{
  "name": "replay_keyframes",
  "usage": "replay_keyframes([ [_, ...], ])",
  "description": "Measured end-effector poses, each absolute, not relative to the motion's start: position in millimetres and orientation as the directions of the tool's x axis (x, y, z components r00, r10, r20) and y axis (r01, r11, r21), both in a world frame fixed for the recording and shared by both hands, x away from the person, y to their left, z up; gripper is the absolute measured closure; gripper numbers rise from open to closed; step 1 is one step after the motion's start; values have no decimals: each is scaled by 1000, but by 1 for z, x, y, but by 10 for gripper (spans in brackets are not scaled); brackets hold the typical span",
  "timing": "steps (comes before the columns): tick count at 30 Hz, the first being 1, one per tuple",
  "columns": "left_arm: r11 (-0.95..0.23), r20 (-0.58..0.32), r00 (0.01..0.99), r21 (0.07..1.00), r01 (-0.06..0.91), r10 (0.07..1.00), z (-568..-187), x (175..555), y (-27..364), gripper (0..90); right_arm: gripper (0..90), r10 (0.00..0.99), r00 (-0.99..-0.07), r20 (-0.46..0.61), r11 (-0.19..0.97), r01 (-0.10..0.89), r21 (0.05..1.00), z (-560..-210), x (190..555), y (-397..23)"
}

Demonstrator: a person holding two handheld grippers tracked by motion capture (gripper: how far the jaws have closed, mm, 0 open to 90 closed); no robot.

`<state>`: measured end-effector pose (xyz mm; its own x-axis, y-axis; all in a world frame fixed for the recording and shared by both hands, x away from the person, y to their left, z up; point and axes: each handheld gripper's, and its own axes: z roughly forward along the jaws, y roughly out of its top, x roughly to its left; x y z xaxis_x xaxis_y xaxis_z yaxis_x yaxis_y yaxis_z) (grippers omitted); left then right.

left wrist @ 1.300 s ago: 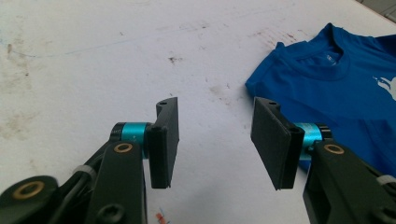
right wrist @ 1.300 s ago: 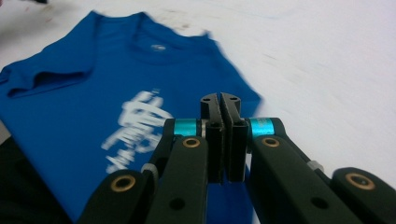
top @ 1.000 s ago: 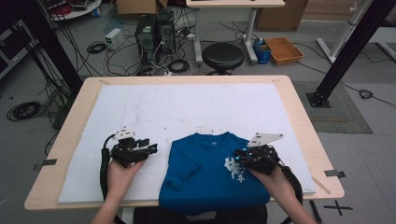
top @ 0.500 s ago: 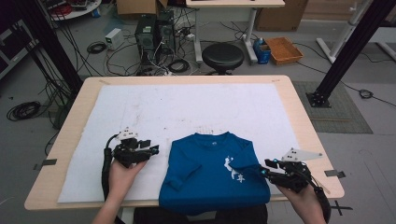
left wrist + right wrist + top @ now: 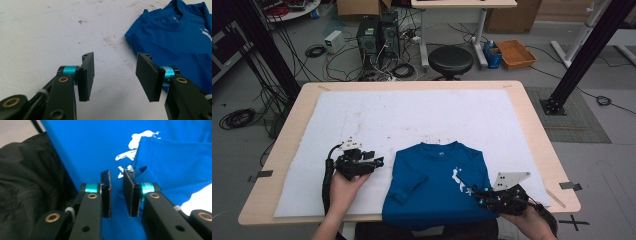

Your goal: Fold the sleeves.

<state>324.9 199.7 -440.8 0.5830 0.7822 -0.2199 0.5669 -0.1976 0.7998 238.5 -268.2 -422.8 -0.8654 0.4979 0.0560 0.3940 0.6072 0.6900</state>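
A blue T-shirt (image 5: 437,185) with a white print lies on the white sheet (image 5: 412,115), sleeves folded in, hem over the table's near edge. My left gripper (image 5: 379,162) rests on the sheet just left of the shirt, jaws wide open and nothing between them; in the left gripper view (image 5: 115,72) the shirt (image 5: 180,37) lies ahead to the right. My right gripper (image 5: 477,196) is at the shirt's near right corner. Its jaws (image 5: 117,192) have just been closing to a narrow gap over the blue cloth (image 5: 100,145), with no fabric visibly pinched.
The wooden table (image 5: 532,125) carries the sheet. Behind it on the floor stand a black stool (image 5: 450,59), computer towers (image 5: 374,32), cables and an orange box (image 5: 516,52). A black frame post (image 5: 577,55) rises at the right. Dark clothing (image 5: 30,170) lies beside the hem.
The right gripper left the shirt's printed area, swung out to the right and came toward the near edge, now at the shirt's near right corner. The left gripper has stayed put.
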Motion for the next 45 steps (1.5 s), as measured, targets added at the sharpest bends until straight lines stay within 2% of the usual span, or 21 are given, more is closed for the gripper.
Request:
replay_keyframes([
  [5, -197, -221, 583, 799, 568, 781, -441, 325, 198, 486, 690, 596, -802, 44, 507, 418, 754, -405, 250, -280],
  [7, -200, -220, 584, 798, 568, 781, -441, 325, 198, 482, 684, 607, -793, 48, 503, 430, 749, -404, 257, -275],
  [10, -201, -219, 586, 799, 566, 780, -440, 324, 198, 480, 684, 615, -787, 43, 536, 458, 709, -412, 270, -257],
  [13, -201, -219, 585, 799, 567, 781, -441, 324, 198, 480, 681, 621, -784, -8, 579, 451, 679, -419, 282, -239],
  [18, -202, -220, 585, 797, 569, 780, -441, 324, 197, 479, 688, 604, -797, -11, 619, 460, 637, -426, 299, -220],
  [19, -201, -222, 584, 796, 571, 781, -441, 324, 197, 478, 777, 591, -806, -13, 642, 460, 614, -432, 306, -213],
  [20, -201, -222, 584, 796, 571, 781, -441, 324, 197, 478, 777, 591, -806, -13, 642, 460, 614, -432, 306, -213],
  [22, -202, -222, 584, 796, 571, 781, -442, 325, 197, 477, 875, 573, -819, -13, 646, 442, 622, -432, 310, -209],
  [28, -209, -219, 588, 793, 572, 779, -442, 325, 196, 477, 877, 581, -814, -4, 610, 432, 664, -428, 316, -206],
  [30, -204, -223, 587, 794, 573, 778, -441, 324, 196, 476, 755, 581, -814, 9, 582, 423, 695, -424, 318, -207],
  [33, -199, -224, 588, 799, 568, 777, -441, 324, 197, 462, 648, 590, -807, 6, 551, 408, 728, -419, 319, -213],
  [35, -189, -231, 589, 804, 563, 774, -440, 324, 197, 454, 610, 620, -784, 4, 511, 408, 756, -415, 321, -222],
  [37, -191, -222, 594, 812, 552, 773, -438, 324, 196, 450, 531, 651, -759, 19, 459, 413, 786, -410, 325, -234],
  [41, -230, -179, 634, 831, 507, 752, -431, 322, 189, 446, 467, 725, -686, 63, 350, 446, 824, -404, 332, -264],
  [45, -247, -153, 651, 842, 480, 744, -426, 322, 184, 445, 445, 769, -634, 85, 286, 459, 841, -403, 336, -285],
])
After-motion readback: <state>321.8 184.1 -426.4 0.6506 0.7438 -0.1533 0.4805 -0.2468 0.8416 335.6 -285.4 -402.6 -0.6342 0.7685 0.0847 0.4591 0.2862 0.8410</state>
